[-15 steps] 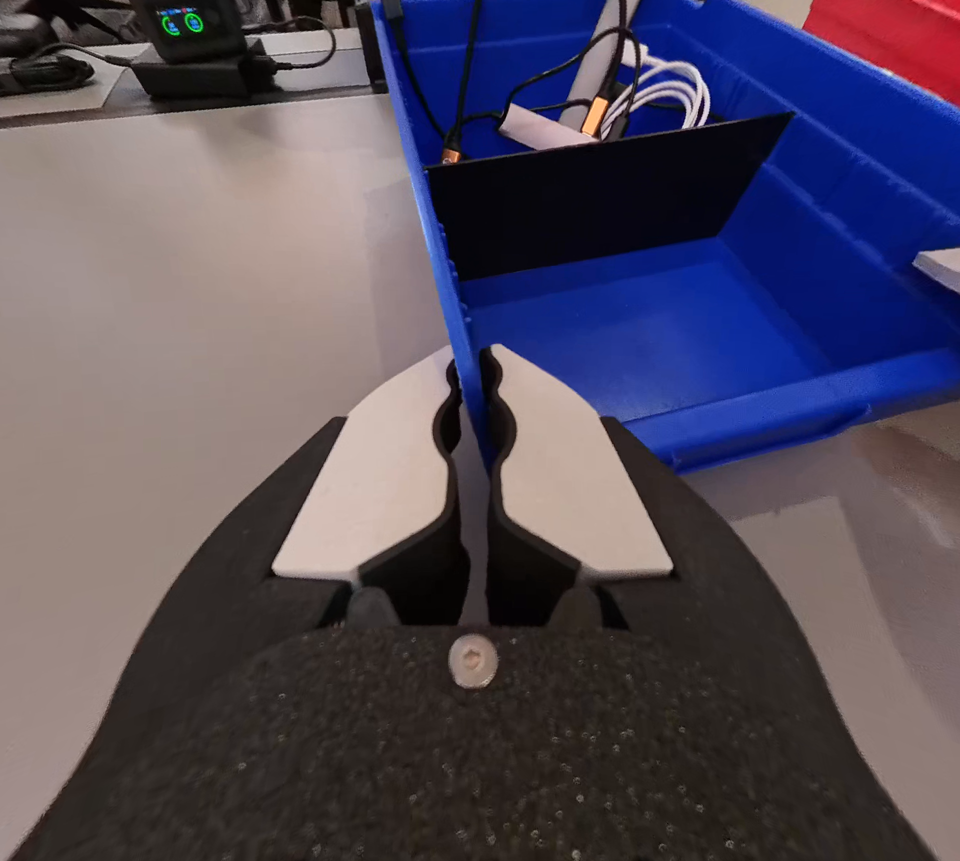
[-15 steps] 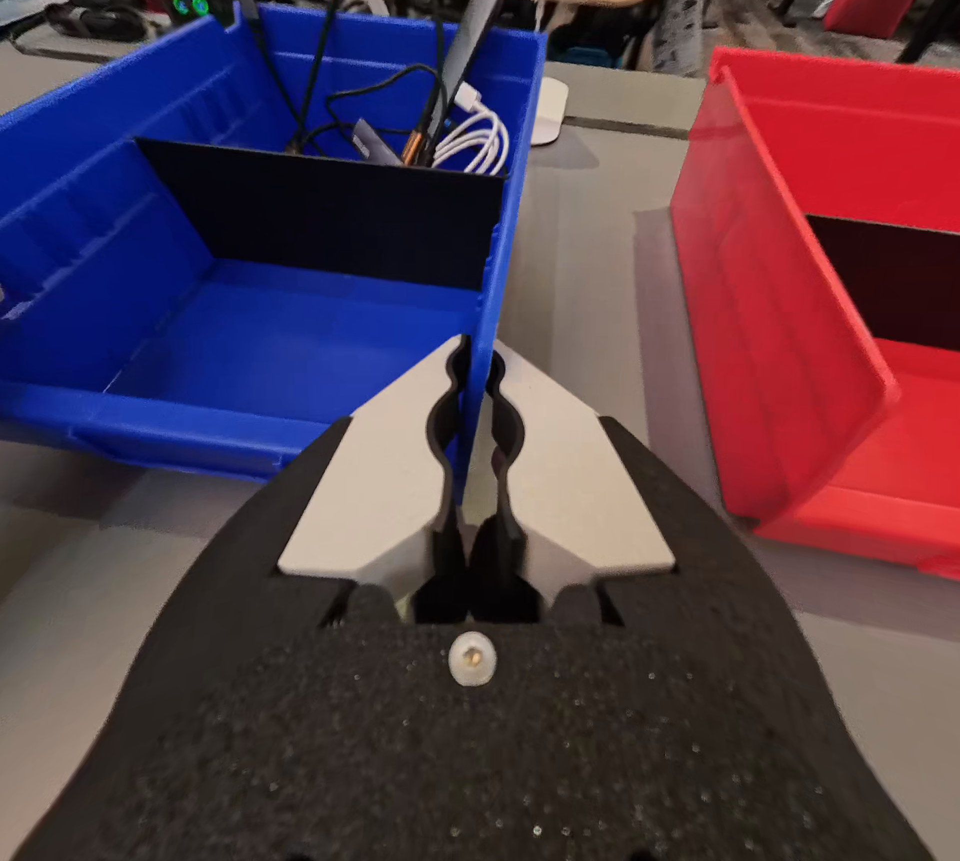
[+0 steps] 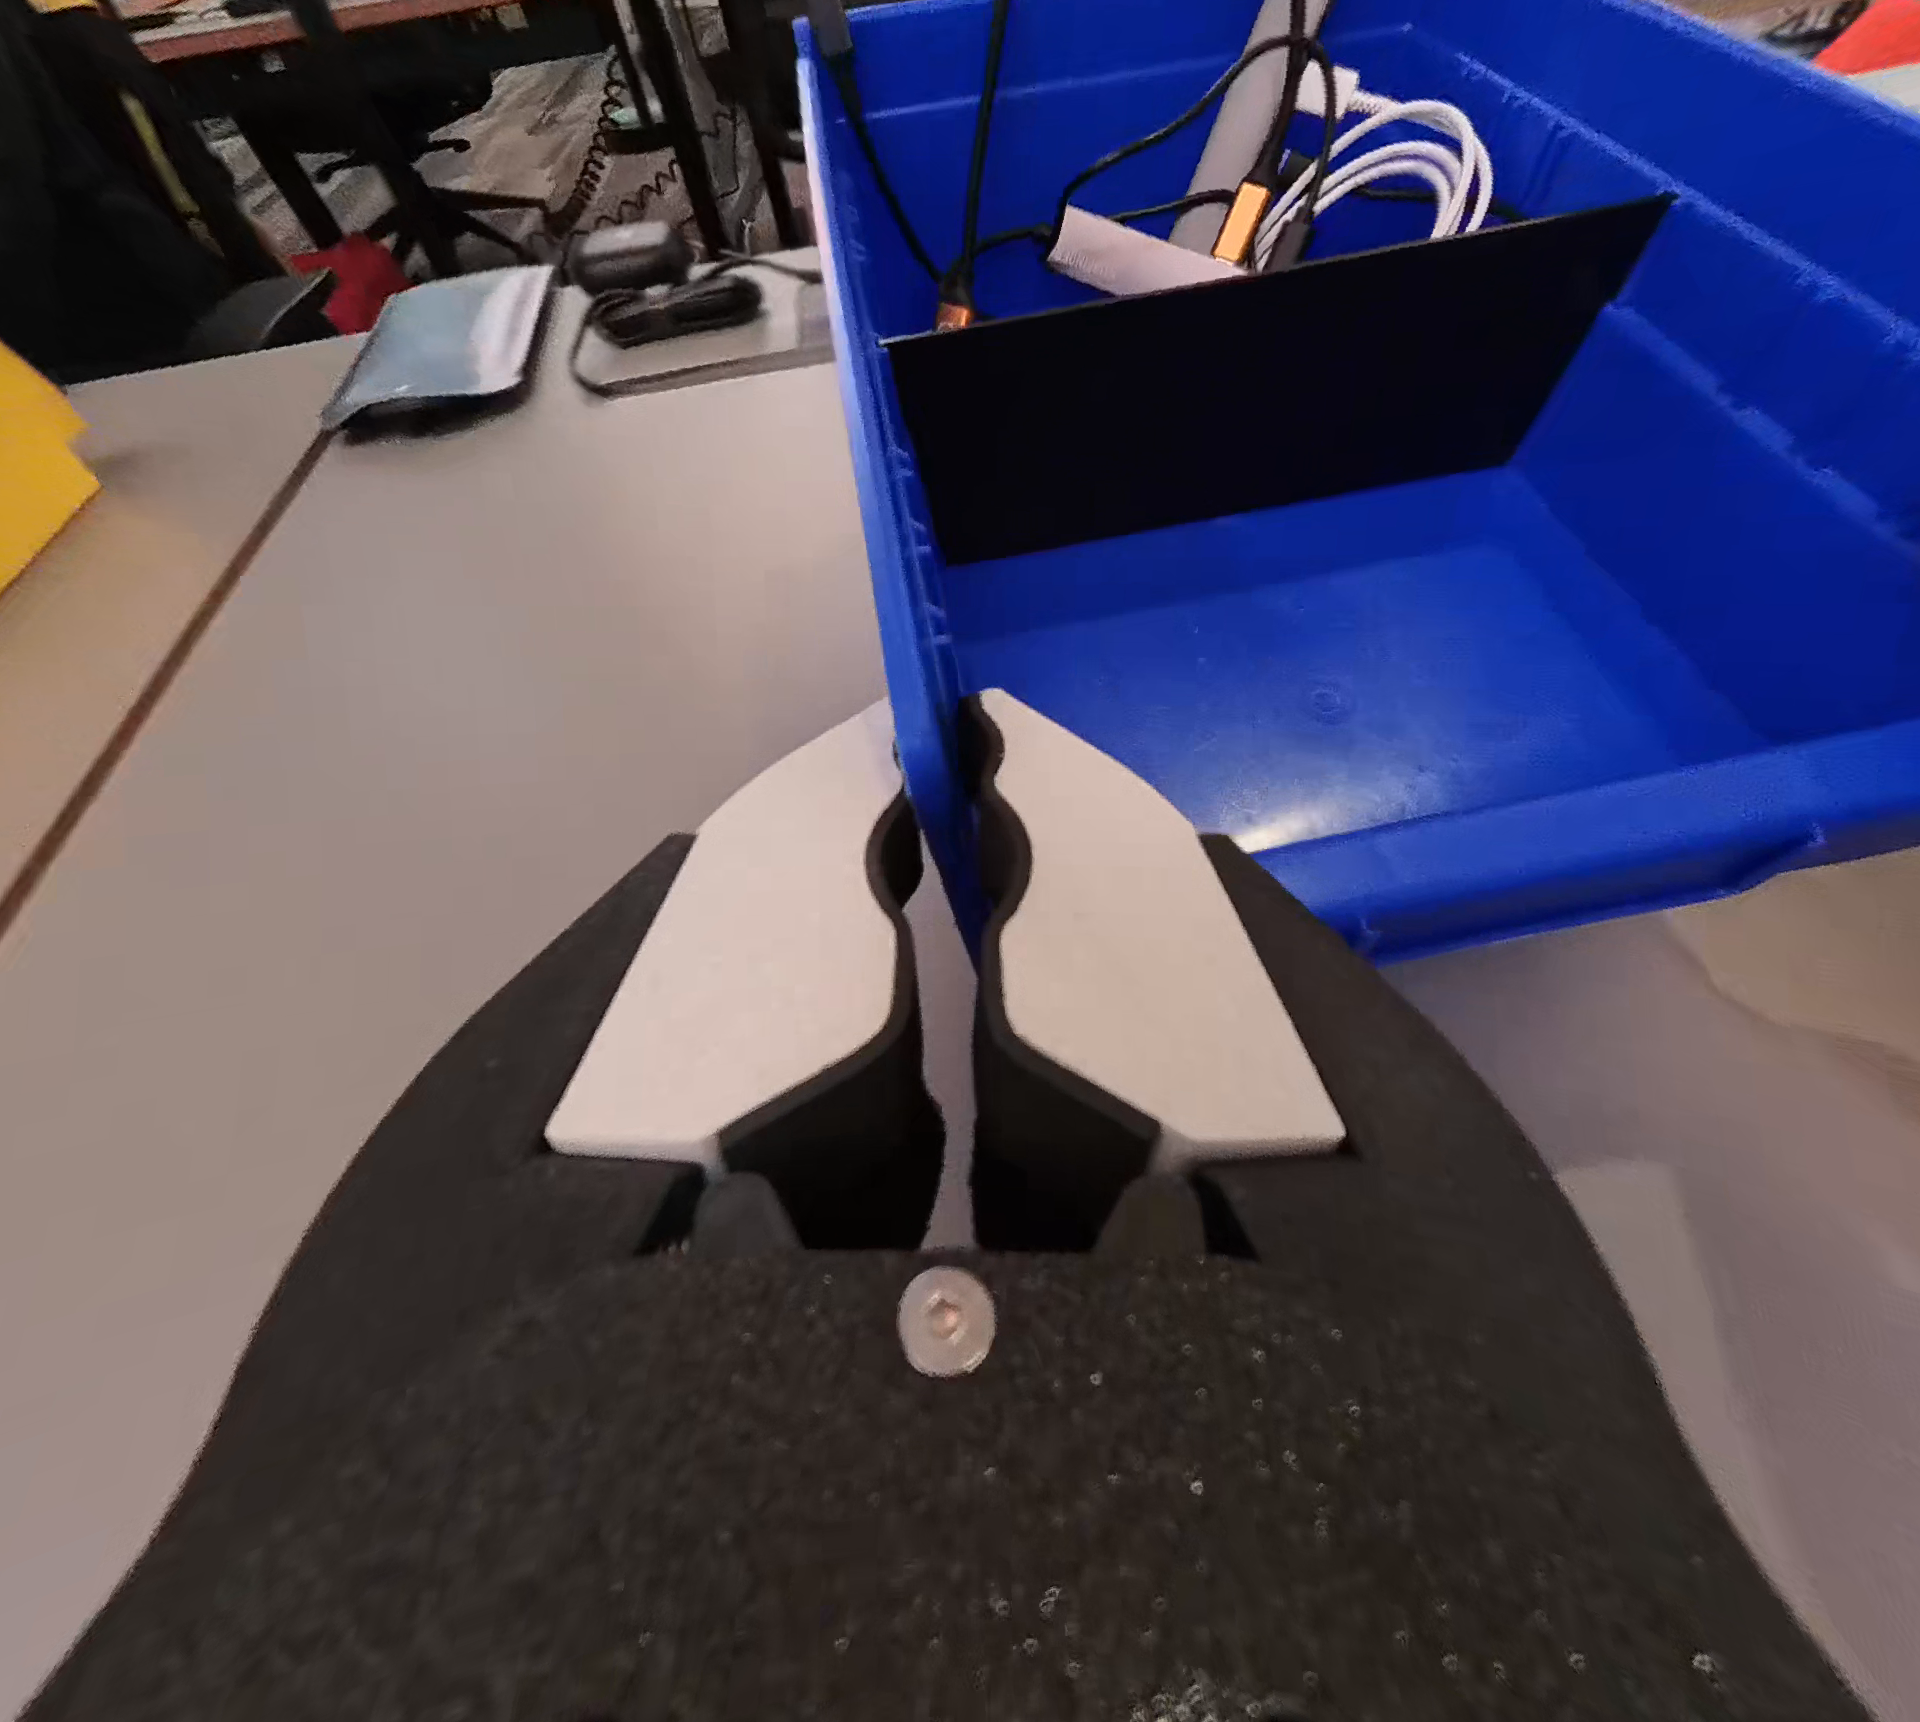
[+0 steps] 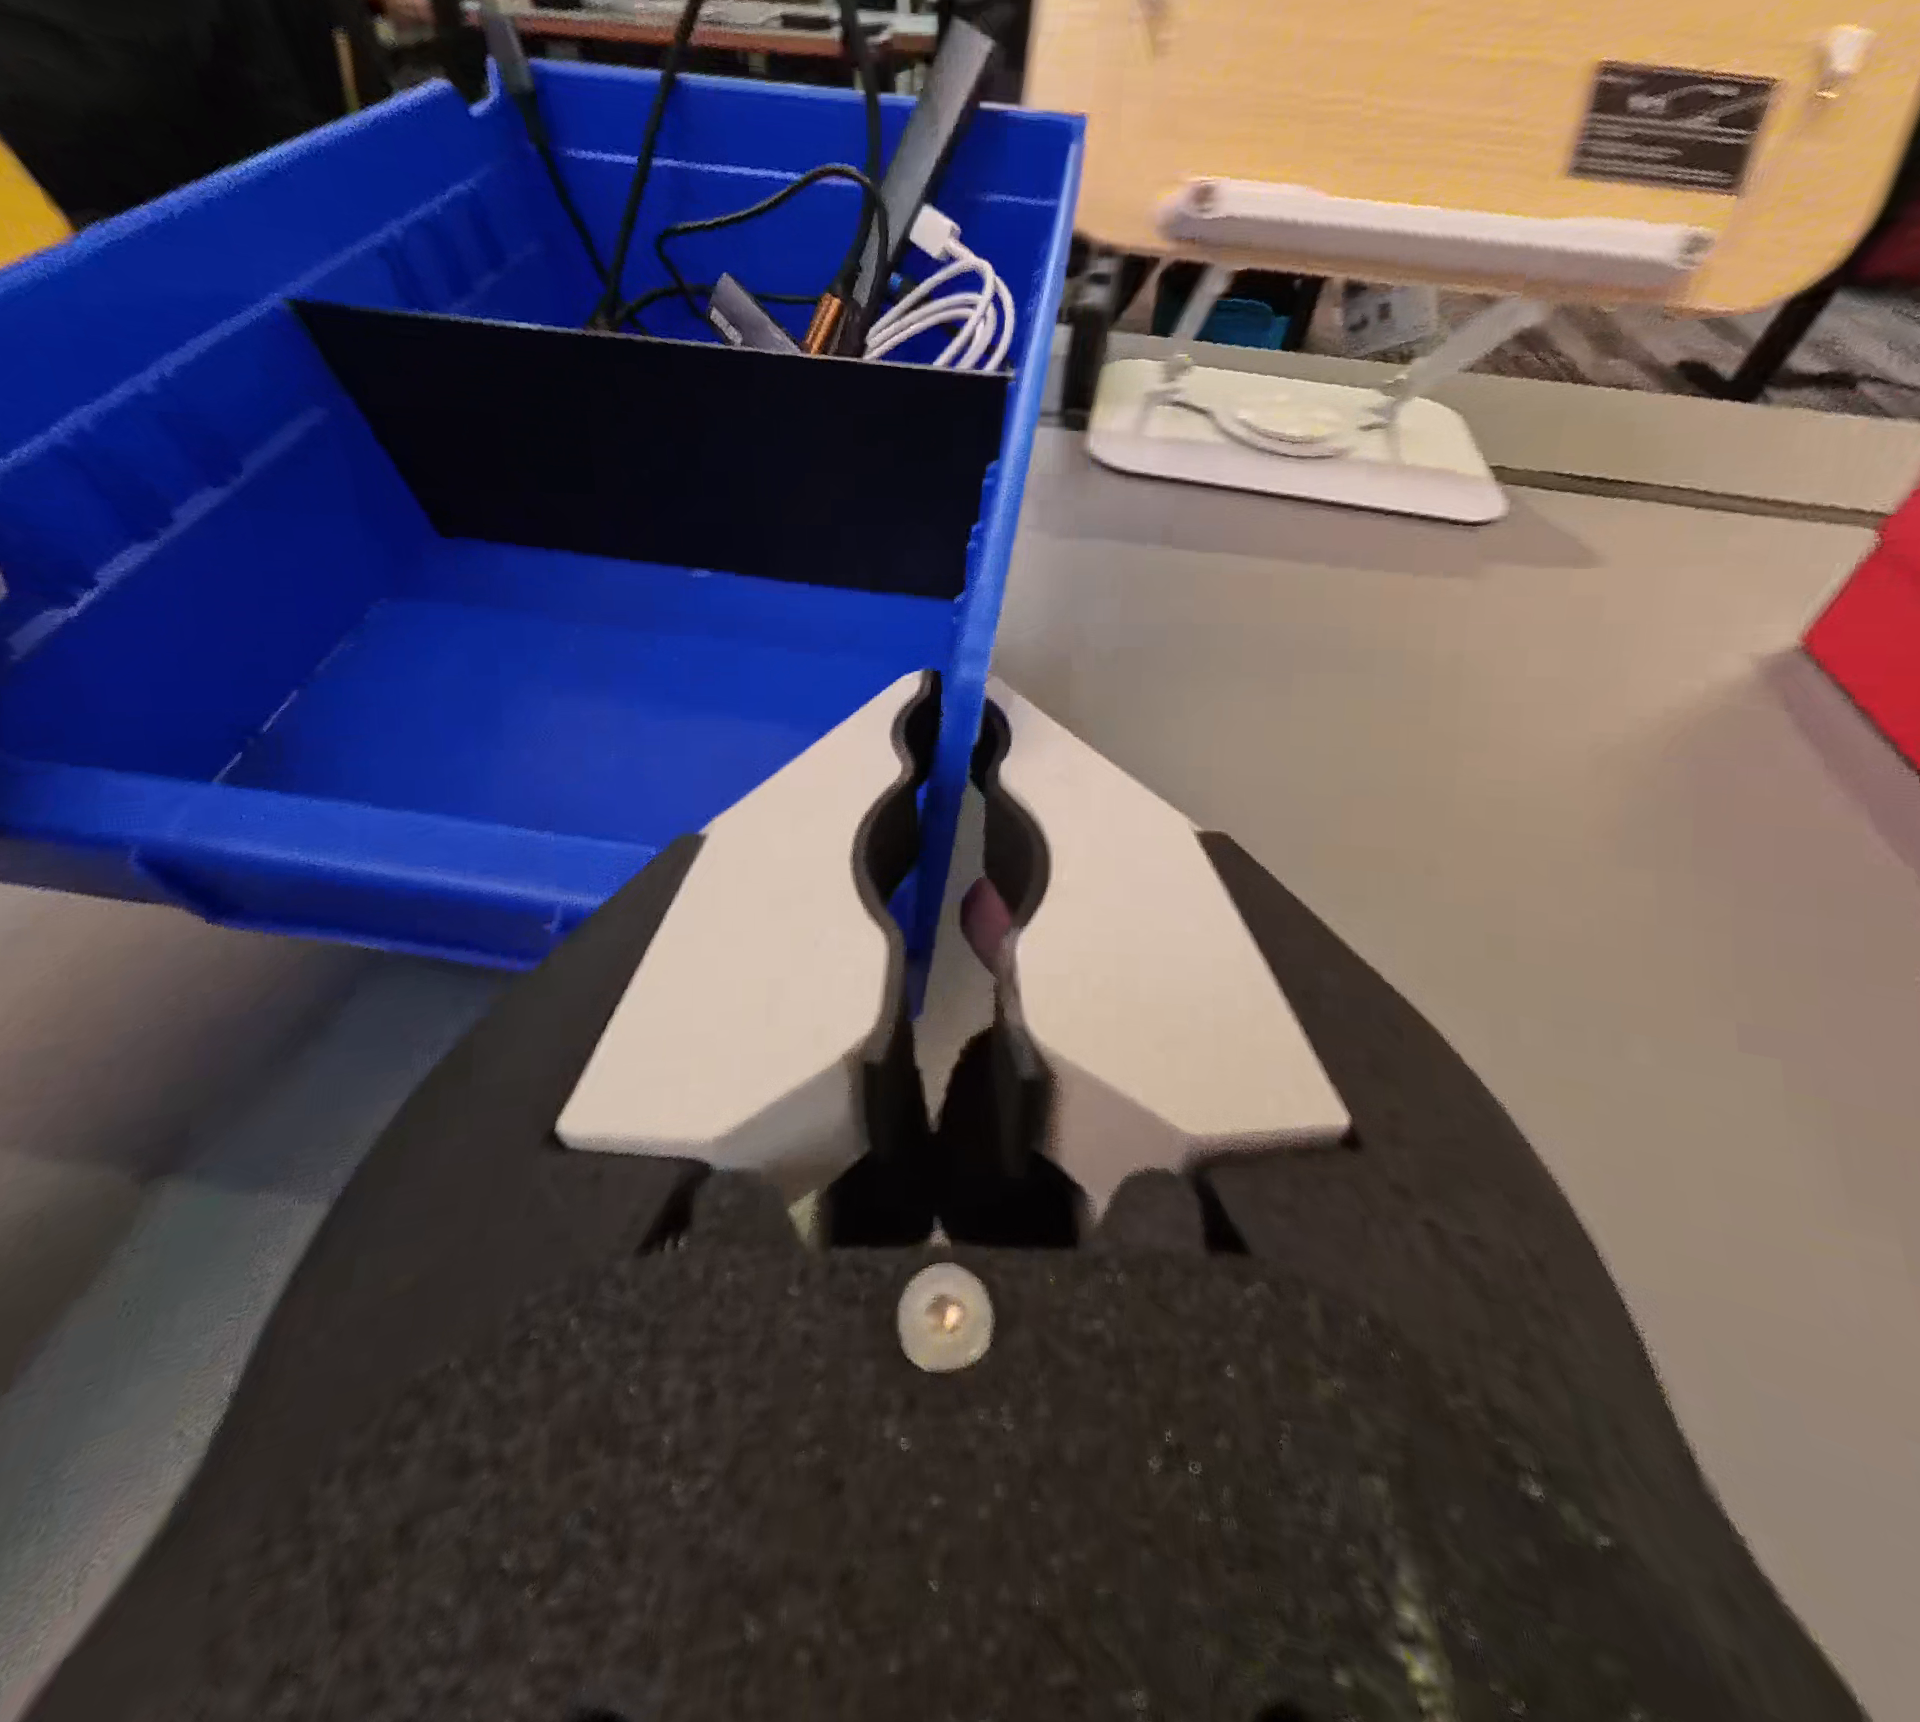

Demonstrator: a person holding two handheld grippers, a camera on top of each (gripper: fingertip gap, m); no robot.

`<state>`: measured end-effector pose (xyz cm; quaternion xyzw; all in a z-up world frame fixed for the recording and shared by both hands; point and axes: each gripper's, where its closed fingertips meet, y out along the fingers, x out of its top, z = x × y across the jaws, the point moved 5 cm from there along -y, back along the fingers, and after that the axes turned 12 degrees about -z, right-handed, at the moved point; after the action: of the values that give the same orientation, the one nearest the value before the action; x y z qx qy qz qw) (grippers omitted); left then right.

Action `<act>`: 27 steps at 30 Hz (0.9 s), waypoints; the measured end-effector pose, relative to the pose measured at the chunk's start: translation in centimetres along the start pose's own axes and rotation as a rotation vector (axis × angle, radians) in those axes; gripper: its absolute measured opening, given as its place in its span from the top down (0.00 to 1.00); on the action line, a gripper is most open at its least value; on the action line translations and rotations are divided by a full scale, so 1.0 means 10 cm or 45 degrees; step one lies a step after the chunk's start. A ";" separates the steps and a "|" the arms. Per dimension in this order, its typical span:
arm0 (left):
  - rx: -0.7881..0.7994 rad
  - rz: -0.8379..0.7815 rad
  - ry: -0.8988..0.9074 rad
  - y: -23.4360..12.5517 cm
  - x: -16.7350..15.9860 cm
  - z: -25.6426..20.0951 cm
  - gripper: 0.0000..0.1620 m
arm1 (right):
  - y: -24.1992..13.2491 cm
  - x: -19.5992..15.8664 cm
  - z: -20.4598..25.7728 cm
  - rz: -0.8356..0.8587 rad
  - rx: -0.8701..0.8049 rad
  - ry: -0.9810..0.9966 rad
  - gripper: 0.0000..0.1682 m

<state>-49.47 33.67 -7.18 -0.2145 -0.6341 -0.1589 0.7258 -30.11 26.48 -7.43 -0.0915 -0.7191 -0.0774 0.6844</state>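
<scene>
Blue bin point(image 3: 1714, 446) now tilted, long axis forward, side walls clamped by both tools.

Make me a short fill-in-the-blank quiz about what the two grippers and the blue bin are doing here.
1. The left gripper and the right gripper each clamp a side wall of the ____ bin.
2. A ____ divider splits the bin into two compartments.
3. The white cable lies in the ____ compartment.
4. The near compartment is ____.

Missing words: blue; black; far; empty
</scene>
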 end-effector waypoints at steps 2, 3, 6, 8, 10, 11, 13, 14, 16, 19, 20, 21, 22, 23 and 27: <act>0.005 0.012 -0.016 -0.02 -0.09 0.25 0.98 | 0.07 -0.05 0.26 0.009 -0.002 -0.031 0.98; 0.005 0.020 -0.012 -0.02 -0.14 0.33 0.98 | 0.11 -0.09 0.35 0.022 -0.005 -0.038 0.98; -0.008 0.089 0.001 0.02 -0.25 0.48 0.97 | 0.19 -0.25 0.49 0.120 0.010 0.003 0.98; -0.007 0.130 0.001 0.07 -0.36 0.49 0.97 | 0.20 -0.34 0.50 0.149 0.038 0.035 0.98; -0.002 0.110 -0.055 0.10 -0.39 0.48 0.97 | 0.21 -0.35 0.48 0.119 0.056 0.010 0.98; 0.004 0.112 -0.092 0.12 -0.39 0.48 0.98 | 0.20 -0.35 0.48 0.131 0.079 0.013 0.97; 0.037 0.090 -0.090 0.12 -0.37 0.49 0.95 | 0.17 -0.32 0.46 0.163 0.150 0.050 0.96; 0.064 0.056 -0.081 0.11 -0.34 0.50 0.87 | 0.15 -0.29 0.45 0.160 0.199 0.065 0.96; 0.109 -0.017 -0.050 0.07 -0.24 0.52 0.72 | 0.07 -0.20 0.40 0.120 0.319 0.058 0.90; 0.210 -0.157 0.031 -0.06 -0.03 0.53 0.63 | -0.12 -0.04 0.21 0.105 0.479 0.054 0.84; 0.235 -0.229 0.036 -0.10 0.05 0.51 0.62 | -0.20 -0.01 0.12 0.112 0.540 0.054 0.79; 0.261 -0.299 0.032 -0.15 0.14 0.48 0.63 | -0.29 0.03 0.00 0.110 0.579 0.048 0.76; 0.267 -0.361 0.020 -0.19 0.21 0.43 0.65 | -0.37 0.07 -0.16 0.089 0.600 0.049 0.75; 0.239 -0.400 0.002 -0.20 0.26 0.35 0.66 | -0.44 0.11 -0.34 0.070 0.598 0.057 0.75; 0.091 -0.298 -0.027 -0.12 0.21 -0.08 0.65 | -0.65 0.15 -1.22 0.038 0.513 0.038 0.72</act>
<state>-49.09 32.29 -5.04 -0.1146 -0.6677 -0.2176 0.7026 -19.87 17.29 -5.19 0.0378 -0.7084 0.0769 0.7006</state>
